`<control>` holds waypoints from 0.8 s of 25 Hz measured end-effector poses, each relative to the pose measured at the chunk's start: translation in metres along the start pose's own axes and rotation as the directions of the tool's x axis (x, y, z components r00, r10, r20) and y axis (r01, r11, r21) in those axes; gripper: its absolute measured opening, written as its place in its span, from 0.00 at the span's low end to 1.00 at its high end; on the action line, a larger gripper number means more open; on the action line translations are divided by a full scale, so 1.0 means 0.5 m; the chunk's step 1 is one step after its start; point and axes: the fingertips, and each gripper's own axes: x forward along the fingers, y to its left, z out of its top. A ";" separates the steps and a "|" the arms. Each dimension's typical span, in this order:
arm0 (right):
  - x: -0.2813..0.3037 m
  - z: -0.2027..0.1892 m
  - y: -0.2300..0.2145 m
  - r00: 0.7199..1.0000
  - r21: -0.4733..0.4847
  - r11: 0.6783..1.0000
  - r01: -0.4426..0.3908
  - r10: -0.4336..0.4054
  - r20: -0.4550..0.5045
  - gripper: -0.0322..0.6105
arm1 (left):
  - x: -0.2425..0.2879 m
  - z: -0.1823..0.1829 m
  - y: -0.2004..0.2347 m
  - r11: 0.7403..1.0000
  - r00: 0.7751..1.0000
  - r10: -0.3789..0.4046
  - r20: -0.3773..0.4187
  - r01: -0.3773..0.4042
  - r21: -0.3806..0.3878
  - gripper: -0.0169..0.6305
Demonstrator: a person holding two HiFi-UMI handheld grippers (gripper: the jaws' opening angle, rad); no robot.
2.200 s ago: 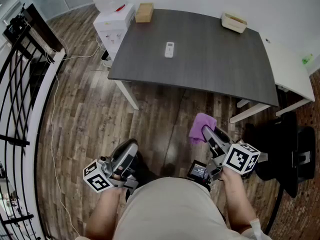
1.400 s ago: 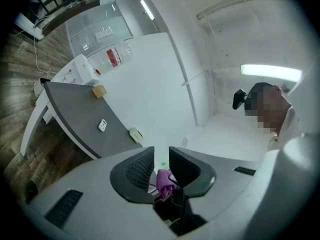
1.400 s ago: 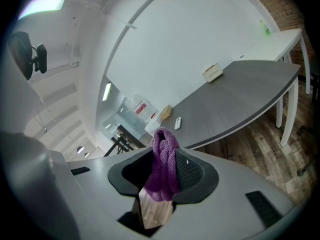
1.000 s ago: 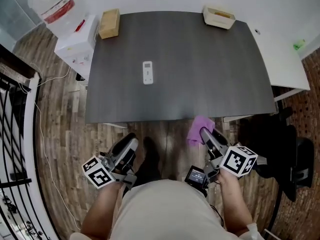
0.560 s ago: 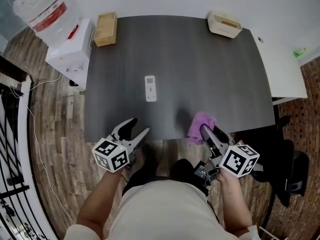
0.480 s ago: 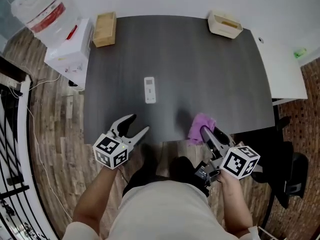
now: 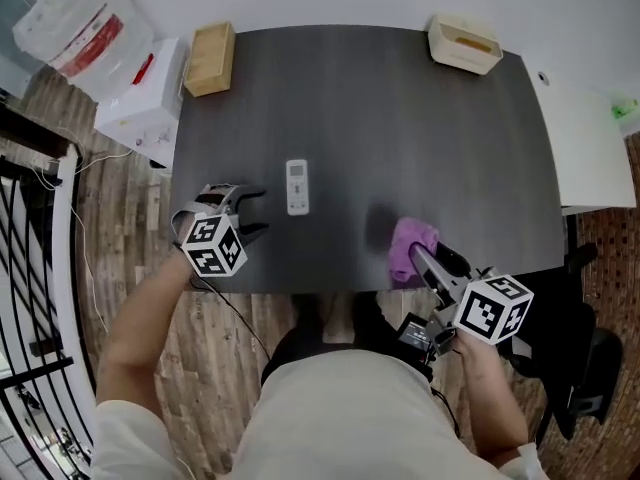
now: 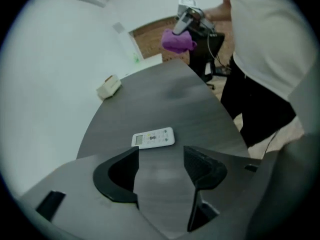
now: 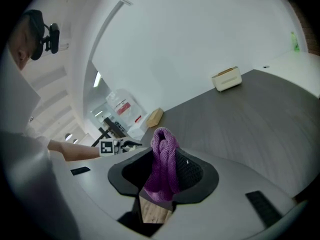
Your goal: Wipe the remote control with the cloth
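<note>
Bright, even indoor light; shadows on the dark worktop (image 7: 400,118) are faint and soft-edged, with a dull sheen in the left gripper view. Both gripper views bulge at the edges into black corners, and my left tongs (image 8: 161,156) look blurred up close.

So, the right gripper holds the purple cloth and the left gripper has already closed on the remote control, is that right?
Not quite: the left gripper is open, its jaws having just opened with nothing between them; the remote control lies untouched ahead of it, per the left gripper view. The right gripper does hold the purple cloth.
</note>
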 end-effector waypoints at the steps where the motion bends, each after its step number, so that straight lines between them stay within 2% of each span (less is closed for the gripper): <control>1: -0.003 0.002 -0.006 1.000 0.003 1.000 0.004 -0.004 -0.002 0.26 | 0.013 -0.005 0.015 0.998 0.999 -0.007 -0.039 0.010 0.067 0.43; 4: -0.013 -0.004 -0.023 1.000 0.012 1.000 0.027 -0.027 -0.012 0.26 | 0.064 -0.021 0.054 0.964 0.989 -0.043 -0.142 0.078 0.253 0.47; 8: -0.034 -0.029 -0.045 0.997 0.033 0.996 0.079 -0.079 -0.024 0.26 | 0.132 -0.030 0.096 0.890 0.973 -0.070 -0.222 0.161 0.426 0.49; 10: -0.044 -0.041 -0.054 0.994 0.049 0.993 0.108 -0.107 -0.026 0.26 | 0.162 -0.026 0.111 0.835 0.965 -0.083 -0.250 0.204 0.512 0.50; 13: -0.052 -0.053 -0.062 0.990 0.070 0.988 0.140 -0.139 -0.022 0.26 | 0.205 -0.021 0.124 0.729 0.952 -0.090 -0.294 0.264 0.632 0.51; 15: -0.051 -0.060 -0.060 0.988 0.077 0.985 0.152 -0.151 -0.021 0.26 | 0.228 -0.016 0.119 0.655 0.942 -0.105 -0.317 0.306 0.691 0.52; 17: -0.048 -0.067 -0.056 0.987 0.079 0.983 0.163 -0.162 -0.021 0.26 | 0.244 -0.011 0.109 0.599 0.930 -0.132 -0.343 0.350 0.720 0.52; 18: -0.047 -0.070 -0.053 0.986 0.080 0.983 0.167 -0.166 -0.020 0.26 | 0.249 -0.010 0.107 0.590 0.923 -0.147 -0.355 0.370 0.718 0.52; 19: -0.044 -0.072 -0.049 0.986 0.080 0.982 0.169 -0.168 -0.018 0.26 | 0.251 -0.010 0.107 0.599 0.917 -0.161 -0.364 0.384 0.703 0.52; 20: -0.040 -0.073 -0.045 0.986 0.080 0.983 0.167 -0.166 -0.016 0.26 | 0.250 -0.010 0.107 0.620 0.913 -0.174 -0.370 0.393 0.679 0.51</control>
